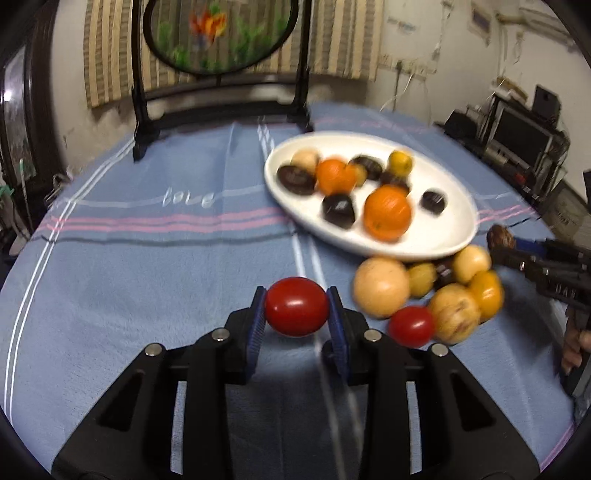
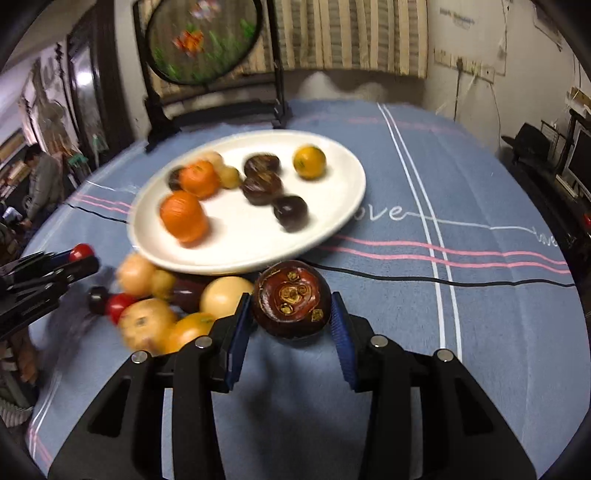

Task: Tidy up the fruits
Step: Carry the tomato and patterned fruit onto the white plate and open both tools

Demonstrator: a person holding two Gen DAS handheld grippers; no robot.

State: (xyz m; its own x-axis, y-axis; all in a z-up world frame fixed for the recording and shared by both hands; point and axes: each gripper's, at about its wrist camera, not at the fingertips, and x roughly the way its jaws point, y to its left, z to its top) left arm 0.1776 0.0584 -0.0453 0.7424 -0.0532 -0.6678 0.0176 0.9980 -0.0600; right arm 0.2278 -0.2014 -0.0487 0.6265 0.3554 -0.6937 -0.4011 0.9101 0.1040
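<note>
My left gripper [image 1: 296, 312] is shut on a red tomato [image 1: 296, 311] and holds it above the blue tablecloth; it also shows at the left of the right wrist view [image 2: 79, 254]. My right gripper [image 2: 291, 314] is shut on a dark brown mangosteen [image 2: 291, 303]; it also shows at the right of the left wrist view [image 1: 500, 240]. A white oval plate [image 1: 443, 236] [image 2: 236, 236] holds oranges, dark fruits and pale fruits. A pile of loose fruits [image 1: 424, 291] [image 2: 162, 306] lies on the cloth by the plate's near rim.
A dark wooden stand with a round embroidered screen [image 1: 218, 33] [image 2: 203, 40] stands at the table's far edge. The blue striped tablecloth [image 1: 147, 240] [image 2: 461, 295] covers the round table. A person [image 2: 40, 184] is at the far left.
</note>
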